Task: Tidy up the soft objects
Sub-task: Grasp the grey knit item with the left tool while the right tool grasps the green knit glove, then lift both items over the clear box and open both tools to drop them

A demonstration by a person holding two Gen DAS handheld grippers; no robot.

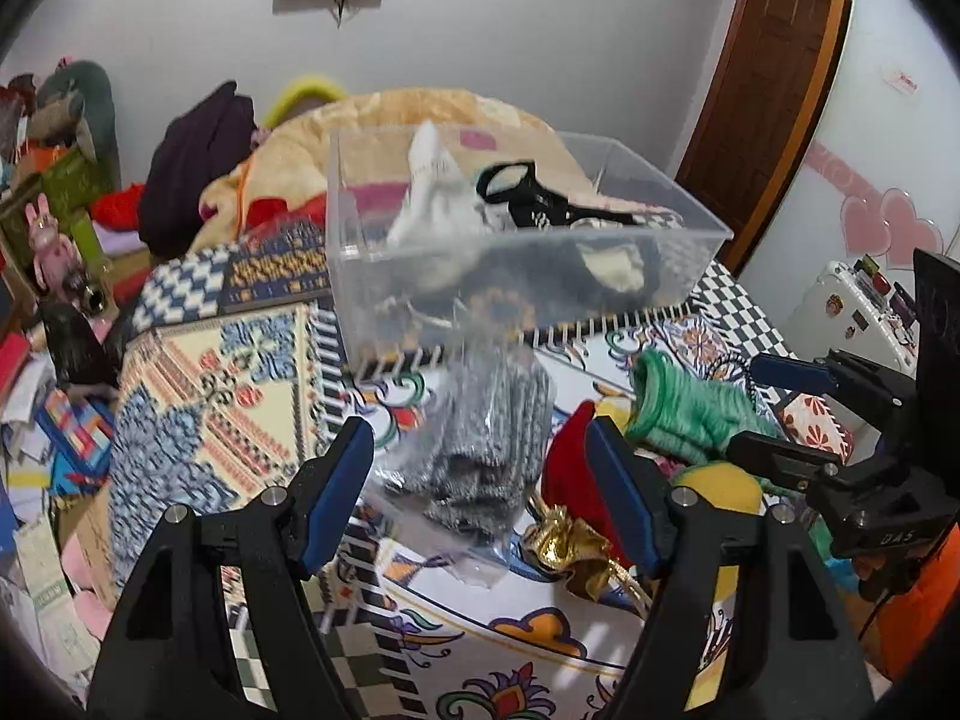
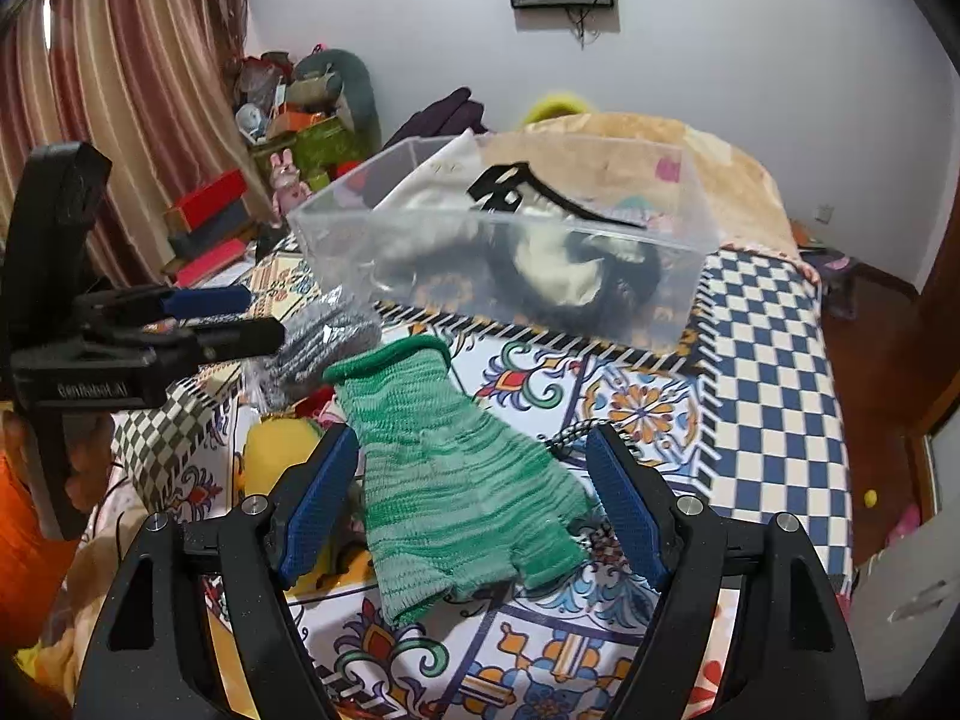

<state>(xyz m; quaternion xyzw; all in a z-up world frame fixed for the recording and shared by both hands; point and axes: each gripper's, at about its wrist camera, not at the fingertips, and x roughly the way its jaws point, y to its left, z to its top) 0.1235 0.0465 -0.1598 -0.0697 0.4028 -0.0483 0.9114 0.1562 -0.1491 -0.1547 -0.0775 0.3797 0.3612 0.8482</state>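
Observation:
A clear plastic bin (image 1: 708,234) (image 2: 690,312) on the patterned bed holds white, black and cream soft items. My left gripper (image 1: 480,480) is open, its jaws on either side of a grey knit item in a clear bag (image 1: 480,450), which also shows in the right wrist view (image 2: 324,348). My right gripper (image 2: 474,504) is open above a green knit glove (image 2: 456,474), which also shows in the left wrist view (image 1: 690,414). The right gripper also shows in the left wrist view (image 1: 774,408), and the left gripper in the right wrist view (image 2: 258,315).
A red soft item (image 1: 570,474), a gold ribbon piece (image 1: 570,546) and a yellow soft item (image 2: 276,450) lie beside the bagged item. A black-and-white cord (image 2: 576,429) lies under the glove. A beige blanket (image 1: 432,114) is piled behind the bin. Clutter lies left of the bed.

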